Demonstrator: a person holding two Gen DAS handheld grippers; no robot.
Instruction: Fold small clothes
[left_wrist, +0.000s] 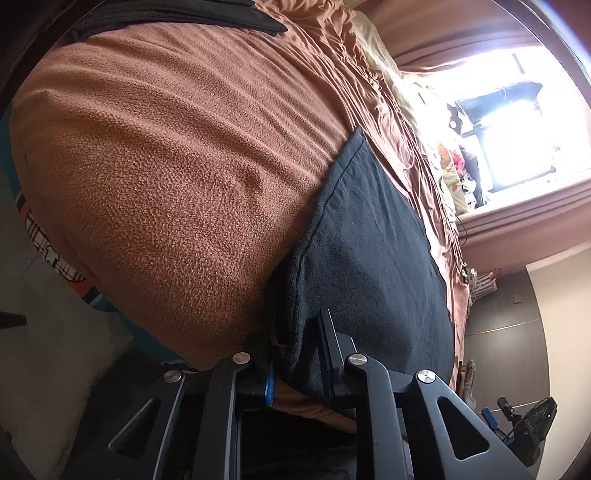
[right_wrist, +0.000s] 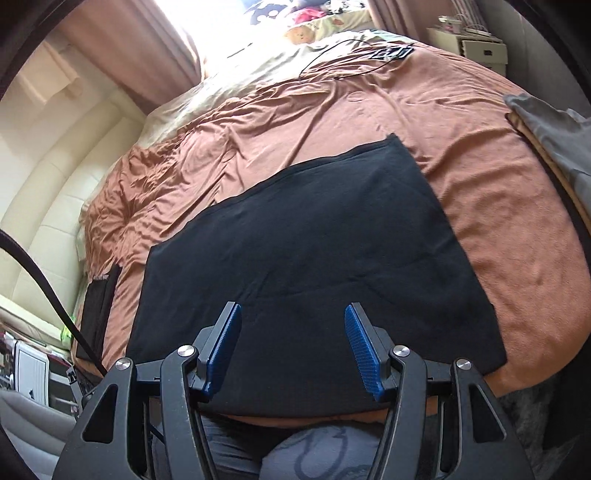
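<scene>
A black garment (right_wrist: 314, 240) lies spread flat on the brown fleece blanket (right_wrist: 480, 155) of a bed. My right gripper (right_wrist: 293, 350) hovers open over its near edge, blue pads (right_wrist: 223, 350) wide apart with nothing between them. In the left wrist view, which is rolled sideways, the same black garment (left_wrist: 369, 258) runs away from me across the blanket (left_wrist: 166, 166). My left gripper (left_wrist: 299, 363) stands at the garment's near corner, its fingers narrowly apart with the thick hem bunched between them, so it looks shut on the cloth.
A grey garment (right_wrist: 554, 125) lies at the bed's right edge and a dark flat item (right_wrist: 98, 306) at its left edge. A thin cable (right_wrist: 351, 70) and soft toys (right_wrist: 299, 33) sit near the head of the bed. A person's leg (right_wrist: 314, 454) is below.
</scene>
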